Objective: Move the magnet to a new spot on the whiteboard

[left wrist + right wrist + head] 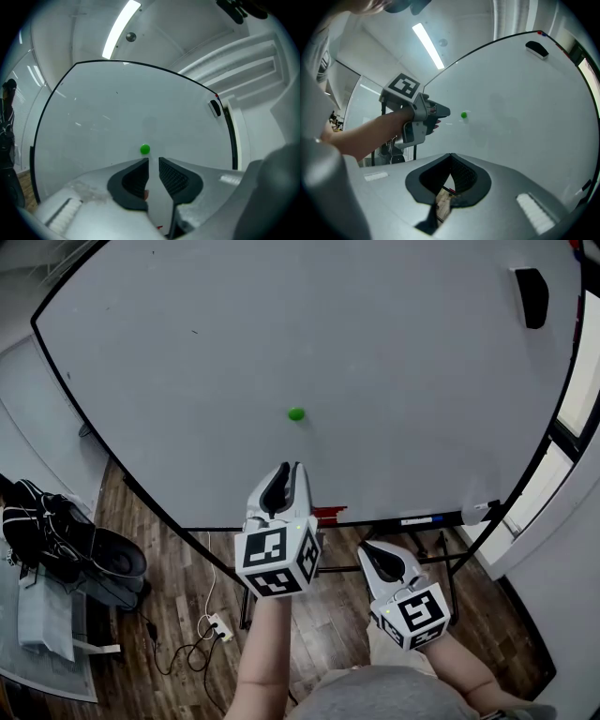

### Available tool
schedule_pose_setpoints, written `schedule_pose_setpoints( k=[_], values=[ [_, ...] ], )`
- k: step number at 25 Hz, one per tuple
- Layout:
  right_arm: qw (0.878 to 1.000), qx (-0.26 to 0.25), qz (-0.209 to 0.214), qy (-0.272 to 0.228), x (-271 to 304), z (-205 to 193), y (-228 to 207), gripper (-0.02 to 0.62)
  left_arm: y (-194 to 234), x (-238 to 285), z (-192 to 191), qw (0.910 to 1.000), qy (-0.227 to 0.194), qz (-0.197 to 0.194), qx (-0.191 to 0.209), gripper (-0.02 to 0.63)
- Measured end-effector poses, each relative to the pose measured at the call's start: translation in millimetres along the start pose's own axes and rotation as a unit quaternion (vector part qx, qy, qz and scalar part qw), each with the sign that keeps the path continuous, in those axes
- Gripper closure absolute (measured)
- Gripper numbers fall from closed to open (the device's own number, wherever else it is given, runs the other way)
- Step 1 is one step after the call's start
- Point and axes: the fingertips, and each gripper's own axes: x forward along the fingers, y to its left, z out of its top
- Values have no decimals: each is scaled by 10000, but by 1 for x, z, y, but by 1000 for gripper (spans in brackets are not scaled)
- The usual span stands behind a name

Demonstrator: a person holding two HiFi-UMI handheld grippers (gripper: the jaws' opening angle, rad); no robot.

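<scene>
green magnet (296, 413) on whiteboard (281, 334), left gripper (153, 161) just below it
its jaws narrowly apart, empty; right gripper (451, 155) closed, empty

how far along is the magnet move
Nothing looks done yet: the green magnet sits on the whiteboard, not gripped. In hand: the left tongs point at it, slightly apart, empty, just short. Right tongs are shut, hanging lower. Left: grip, shift, release.

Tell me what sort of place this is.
Probably an office or classroom: a big whiteboard on a stand, with a green magnet and an eraser, a ceiling strip light, and wood flooring.
</scene>
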Motion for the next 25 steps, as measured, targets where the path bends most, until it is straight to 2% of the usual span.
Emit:
schedule_pose_setpoints(
  k=[10, 25],
  values=[
    [9996, 23, 270, -24, 30, -1, -25, 594, 12, 53, 14, 9993, -195, 287, 112, 468],
    [9993, 149, 343, -63, 57, -5, -53, 594, 23, 103, 15, 9973, -79, 665, 302, 463]
  ],
)
